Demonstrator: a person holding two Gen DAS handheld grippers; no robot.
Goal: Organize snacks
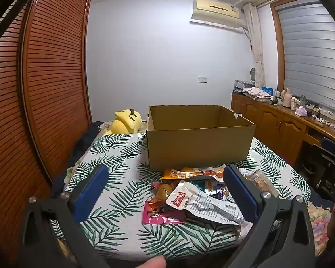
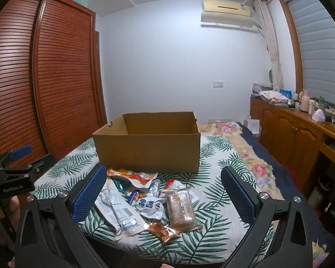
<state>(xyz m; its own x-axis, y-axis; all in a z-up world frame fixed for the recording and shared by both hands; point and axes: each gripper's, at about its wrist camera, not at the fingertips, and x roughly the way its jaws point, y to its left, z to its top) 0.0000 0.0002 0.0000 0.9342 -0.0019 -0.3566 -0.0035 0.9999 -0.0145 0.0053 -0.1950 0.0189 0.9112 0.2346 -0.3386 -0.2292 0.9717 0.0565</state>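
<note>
- The wardrobe [image 1: 44, 84] with slatted wooden doors fills the left of both frames; a low wooden cabinet [image 2: 297, 138] runs along the right
- The leaf-print cloth [image 1: 114, 156] covers the bed in the lower middle of both views
- The cardboard box [image 1: 198, 138] stands open-topped at frame centre, long side across the frame, directly behind the snacks
- The pile of snacks [image 2: 145, 198] lies on the cloth in front of the box, touching its near wall, low in both frames
- Only the left view shows the yellow plush toy [image 1: 126, 120], left of the box
- The left gripper [image 1: 165, 197] has its blue pads spread wide apart, either side of the pile, holding nothing
- The right gripper [image 2: 165, 194] is likewise wide apart, empty
- The white pouch [image 1: 203, 203] lies with its long axis running from centre to lower right of the left view
- The clear-wrapped bar [image 2: 181, 207] points lengthwise up the right frame, toward the box
- A copper wrapper [image 2: 164, 230] sits nearest the camera, seen only in the right view
</note>
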